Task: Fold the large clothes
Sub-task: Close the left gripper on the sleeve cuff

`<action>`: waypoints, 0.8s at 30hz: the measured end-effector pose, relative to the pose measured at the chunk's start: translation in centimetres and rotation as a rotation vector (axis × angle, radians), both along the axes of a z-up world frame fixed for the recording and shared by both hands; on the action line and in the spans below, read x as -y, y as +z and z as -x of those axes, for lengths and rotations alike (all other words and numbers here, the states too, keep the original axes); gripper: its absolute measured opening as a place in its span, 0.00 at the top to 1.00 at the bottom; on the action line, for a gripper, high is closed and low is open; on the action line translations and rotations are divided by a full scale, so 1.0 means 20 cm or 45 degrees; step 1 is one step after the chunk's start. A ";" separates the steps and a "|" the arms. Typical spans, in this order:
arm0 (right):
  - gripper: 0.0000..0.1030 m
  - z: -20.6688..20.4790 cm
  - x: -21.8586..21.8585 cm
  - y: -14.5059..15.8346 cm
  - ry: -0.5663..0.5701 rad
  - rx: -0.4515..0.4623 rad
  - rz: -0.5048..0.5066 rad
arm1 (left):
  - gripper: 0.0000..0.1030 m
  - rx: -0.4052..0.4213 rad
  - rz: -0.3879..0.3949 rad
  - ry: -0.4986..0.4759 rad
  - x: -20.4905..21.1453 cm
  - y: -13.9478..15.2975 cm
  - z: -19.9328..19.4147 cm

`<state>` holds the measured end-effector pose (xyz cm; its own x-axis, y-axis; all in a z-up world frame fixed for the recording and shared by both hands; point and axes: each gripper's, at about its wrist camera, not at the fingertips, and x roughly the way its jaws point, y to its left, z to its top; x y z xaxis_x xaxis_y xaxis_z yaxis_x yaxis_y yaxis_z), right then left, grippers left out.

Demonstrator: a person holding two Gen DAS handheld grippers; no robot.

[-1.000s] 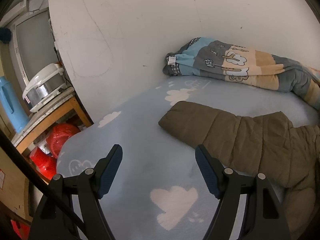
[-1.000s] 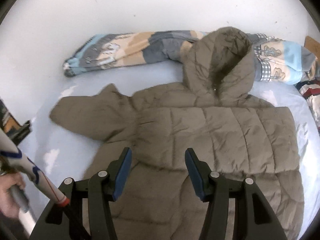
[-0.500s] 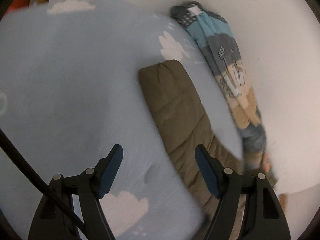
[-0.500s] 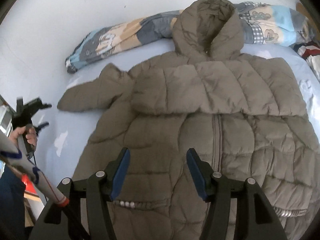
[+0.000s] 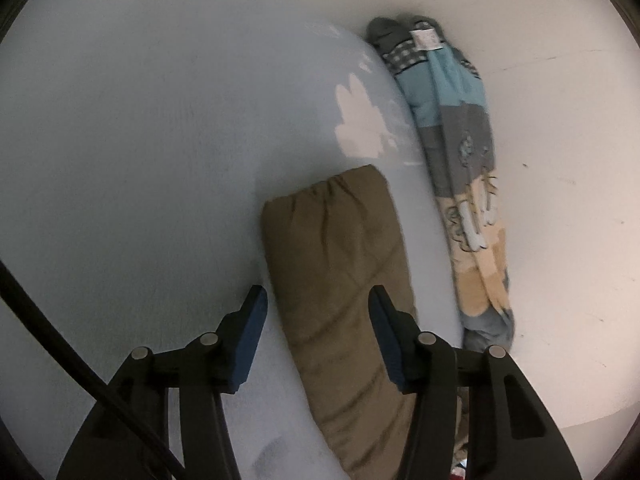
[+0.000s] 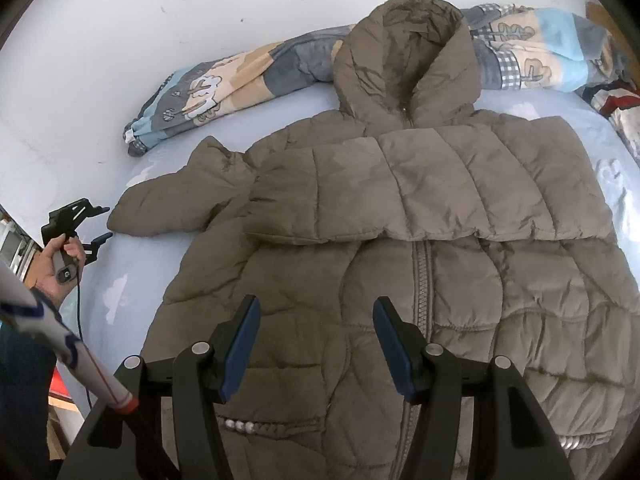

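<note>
Brown puffer jacket (image 6: 400, 248) lies front-up on the bed (image 6: 100, 152), zipper shut, hood at 12 o'clock resting against the rolled blanket (image 6: 224, 76) by the wall (image 6: 120, 20). One sleeve is already folded across the chest as a band running 9 to 3 o'clock, prob. so the body narrows before the long fold. The other sleeve (image 5: 336, 256) sticks out toward 9 o'clock in the right wrist view, flat on the sheet, cuff free.

Left claw (image 5: 316, 336) is wide, holding nothing, w/ the sleeve running up btw its fingers toward 12 o'clock in its own view; the cuff end sits just past the tips. Looks lined up along the sleeve so it can pinch the padded cloth near the cuff & swing it over the chest, though whether it touches the fabric I can't tell. From the right wrist view the same tool shows at 9 o'clock, held in the person's left hand (image 6: 60, 264), right at the cuff.

Right claw (image 6: 316, 336) is also wide & empty, hovering over the lower front near the hem at 6 o'clock, just left of the zipper. Prob. parked there to pin the body flat while the sleeve gets pulled, or ready for the hem fold after.

Stage: early-mid, one sleeve in, one to go.
</note>
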<state>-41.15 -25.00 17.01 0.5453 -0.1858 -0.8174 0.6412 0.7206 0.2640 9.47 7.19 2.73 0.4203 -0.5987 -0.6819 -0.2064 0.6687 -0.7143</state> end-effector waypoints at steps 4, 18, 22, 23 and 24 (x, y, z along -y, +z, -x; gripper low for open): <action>0.39 0.00 0.01 -0.02 -0.001 -0.003 -0.005 | 0.62 0.046 -0.075 -0.023 0.06 -0.03 -0.05; 0.39 0.06 0.08 -0.01 -0.100 0.015 -0.005 | 0.86 0.422 -0.326 -0.168 0.25 0.45 0.16; 0.39 0.13 0.14 0.03 -0.171 0.026 0.008 | 0.87 0.504 -0.311 -0.209 0.30 0.66 0.27; 0.39 0.15 0.16 0.04 -0.194 0.028 0.017 | 0.87 0.523 -0.307 -0.219 0.32 0.70 0.30; 0.39 0.17 0.18 0.05 -0.213 0.022 0.025 | 0.87 0.545 -0.310 -0.232 0.34 0.76 0.33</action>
<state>-44.60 -28.65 17.91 0.5192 -0.2908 -0.8037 0.7482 0.6092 0.2629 2.89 0.44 17.90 0.5957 -0.5335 -0.6005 0.2050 0.8238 -0.5285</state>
